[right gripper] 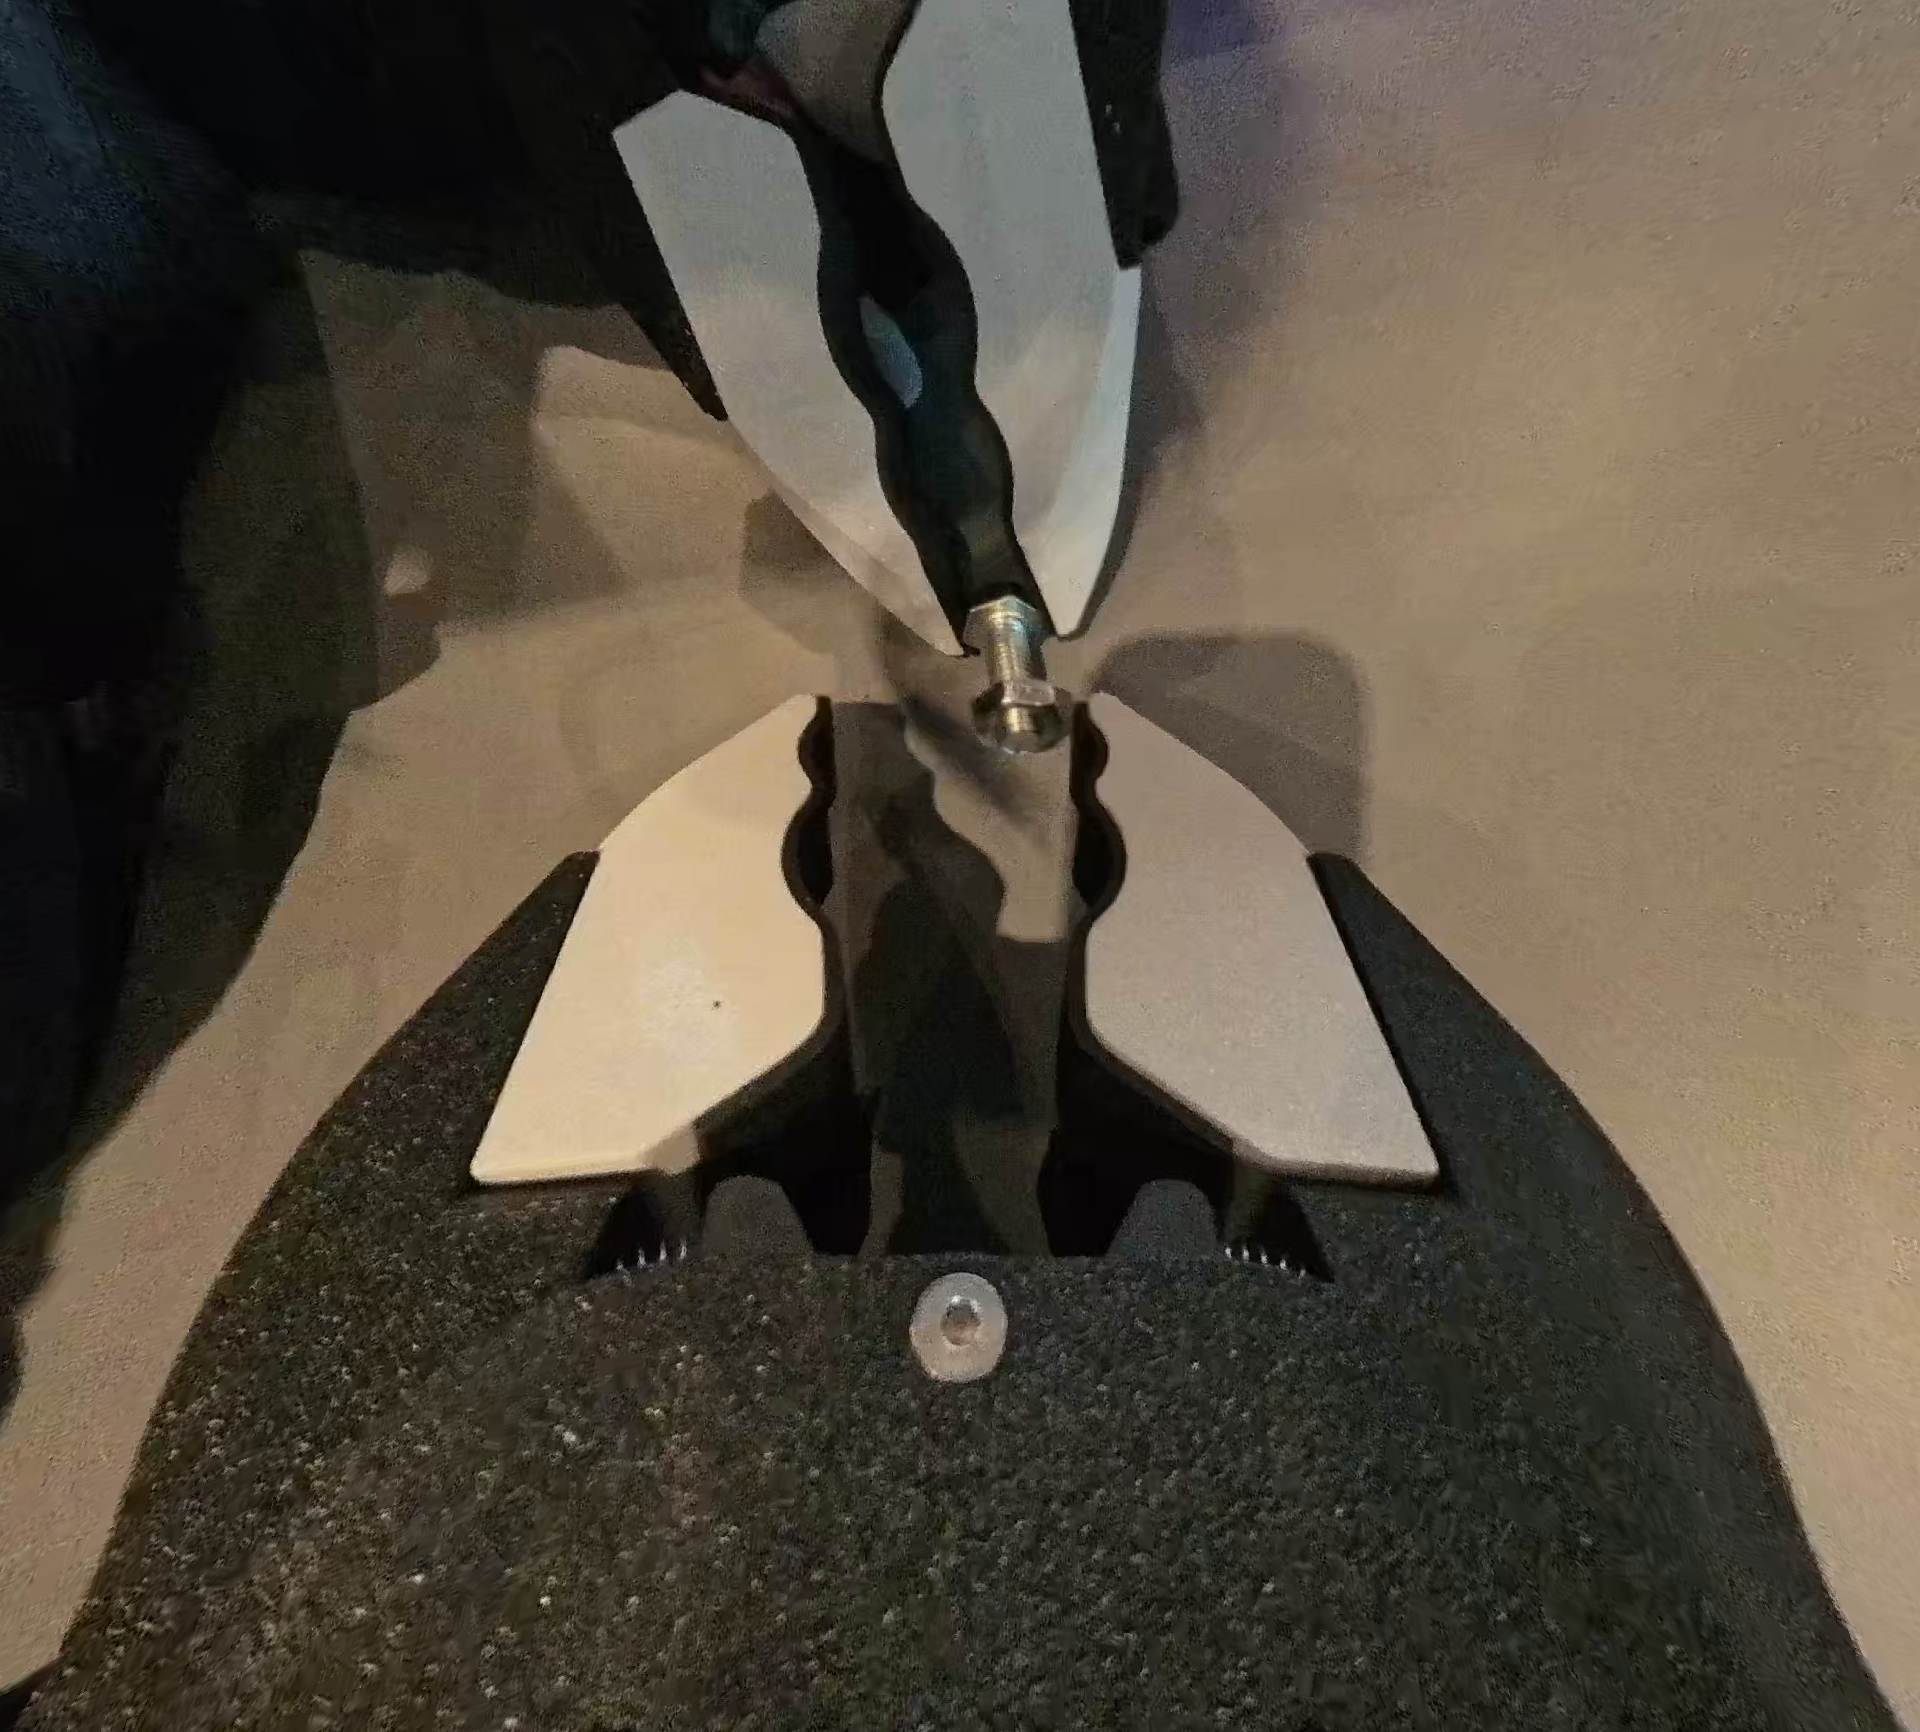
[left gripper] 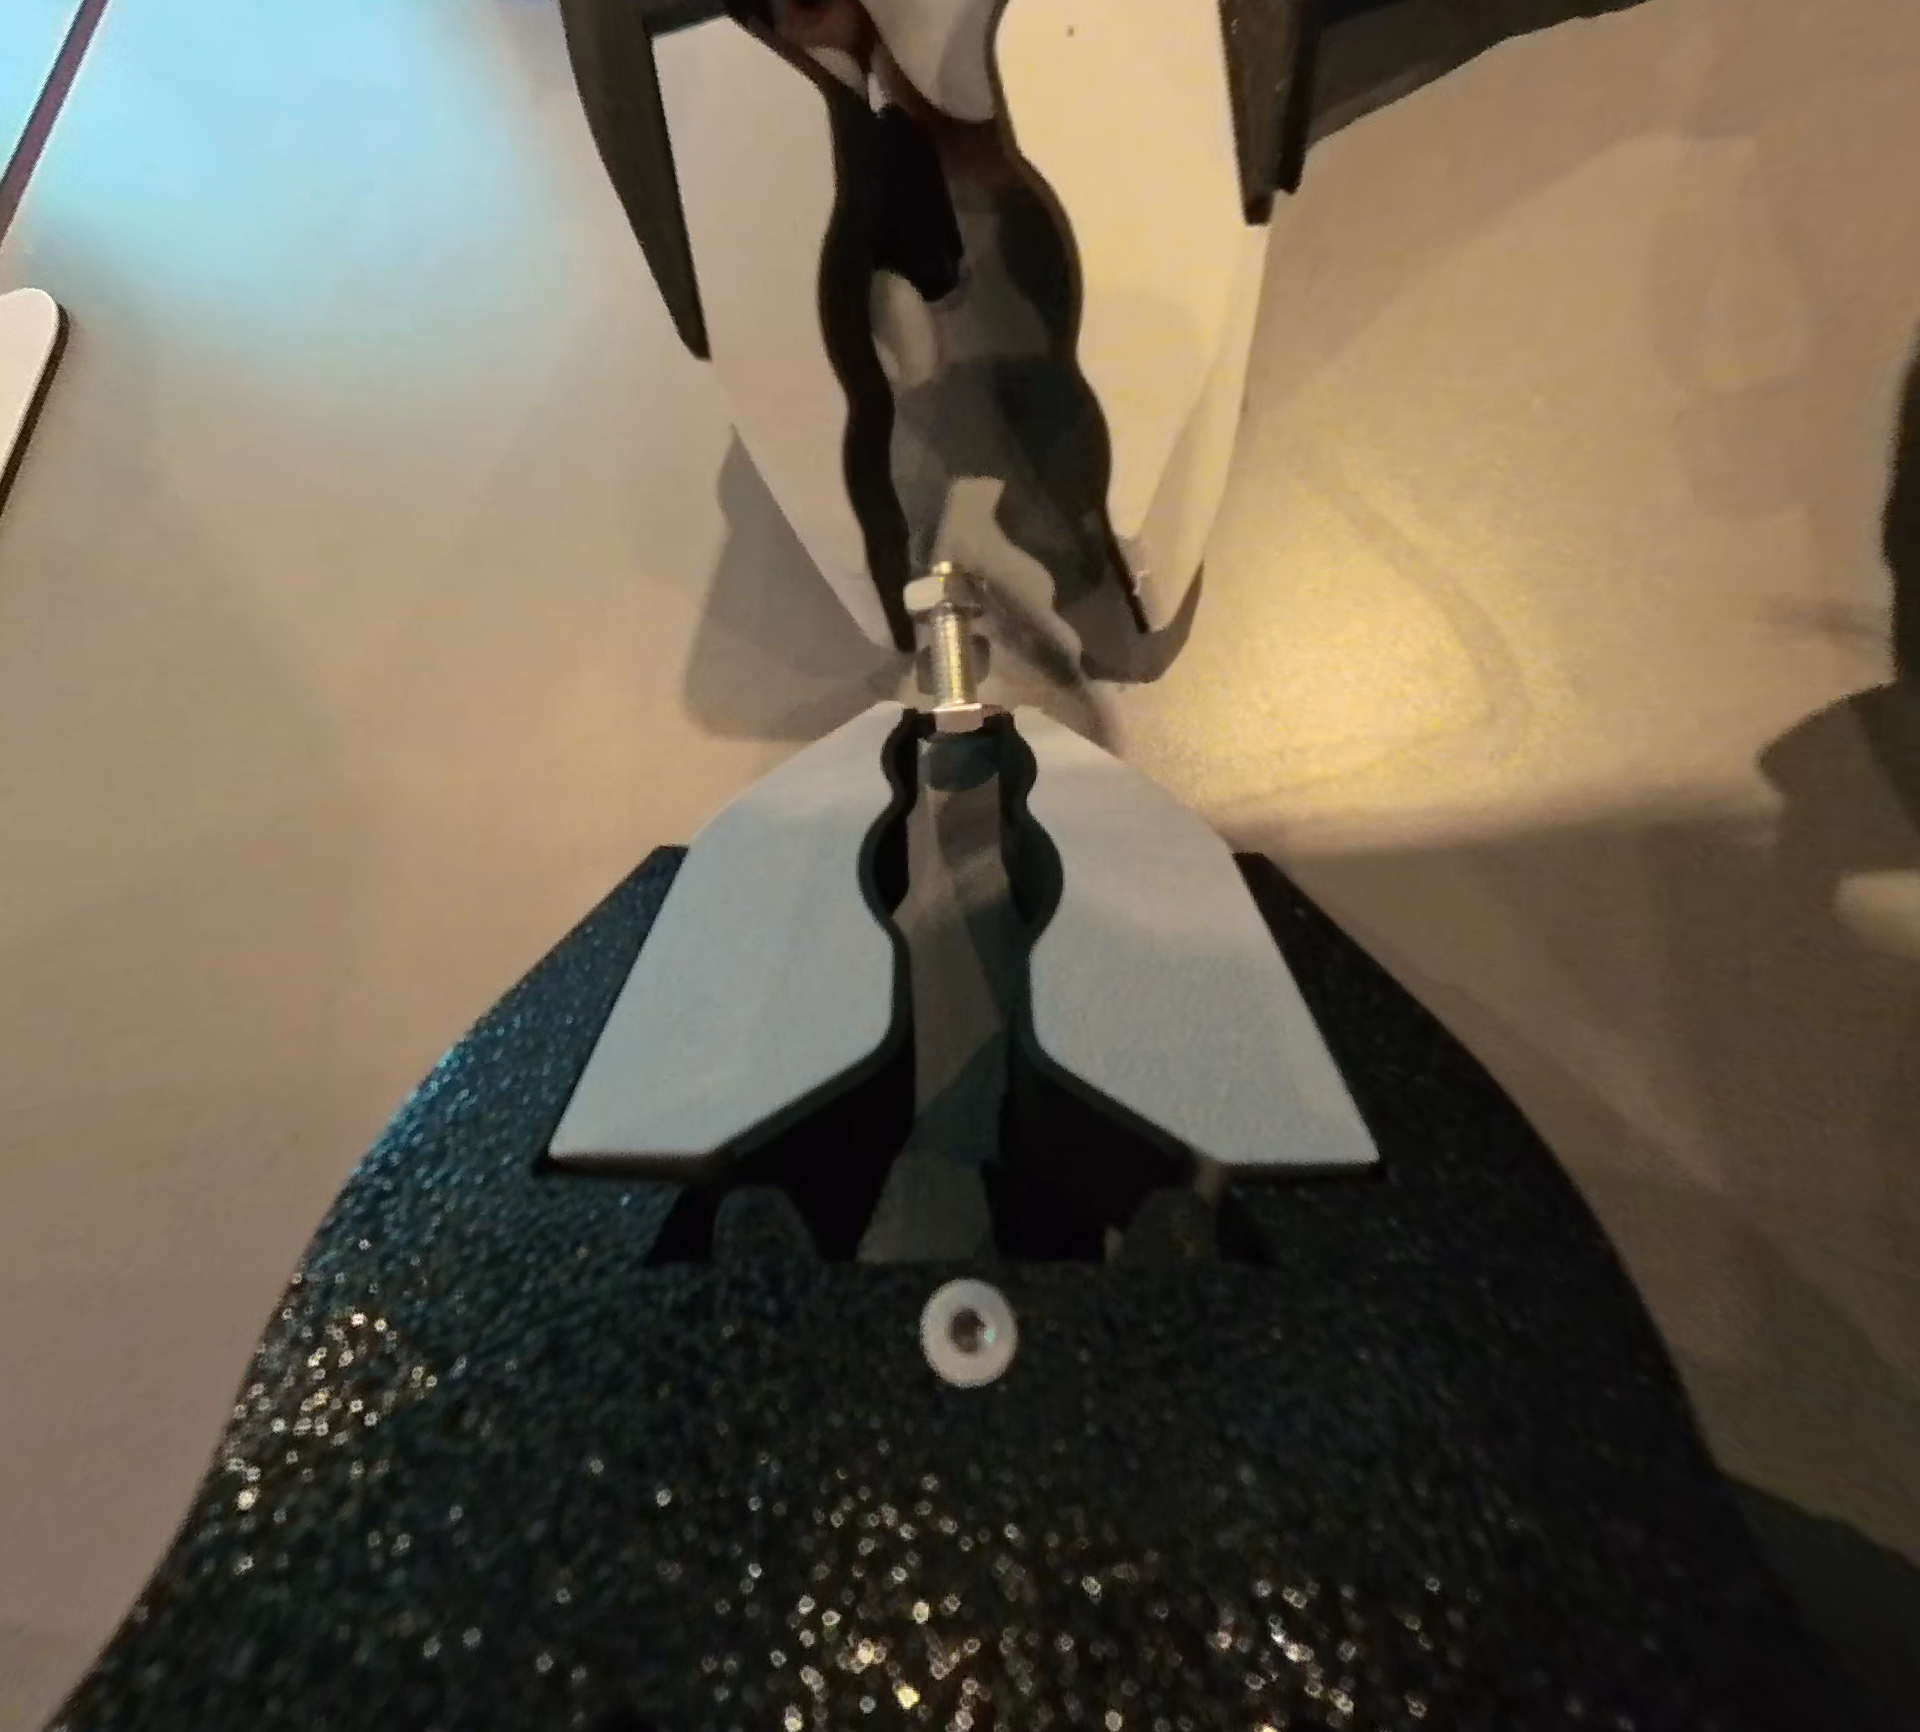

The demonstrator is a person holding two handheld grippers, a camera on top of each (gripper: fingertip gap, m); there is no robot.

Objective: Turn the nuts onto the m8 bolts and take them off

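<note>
Bolt [right gripper: 1010, 662] held level above table [right gripper: 1558, 435], head end pinched between left gripper [left gripper: 958, 726] tips, shank pointing at right gripper [right gripper: 951, 716]. Nut [right gripper: 1023, 714] sits near free end of thread. Right claw wide; nut near its right fingertip [right gripper: 1091, 726], left fingertip well clear, so not gripped. Judged step: re-grip for next turn. Do well: centre nut between pads, close on flats, turn in line with shank, keep left grip firm. Risk: skewed grip slips off nut.

bolt [left gripper: 943, 656]: shiny threaded metal | nut [right gripper: 1023, 714]: glossy metal | table [left gripper: 364, 643]: seemingly matt
</note>
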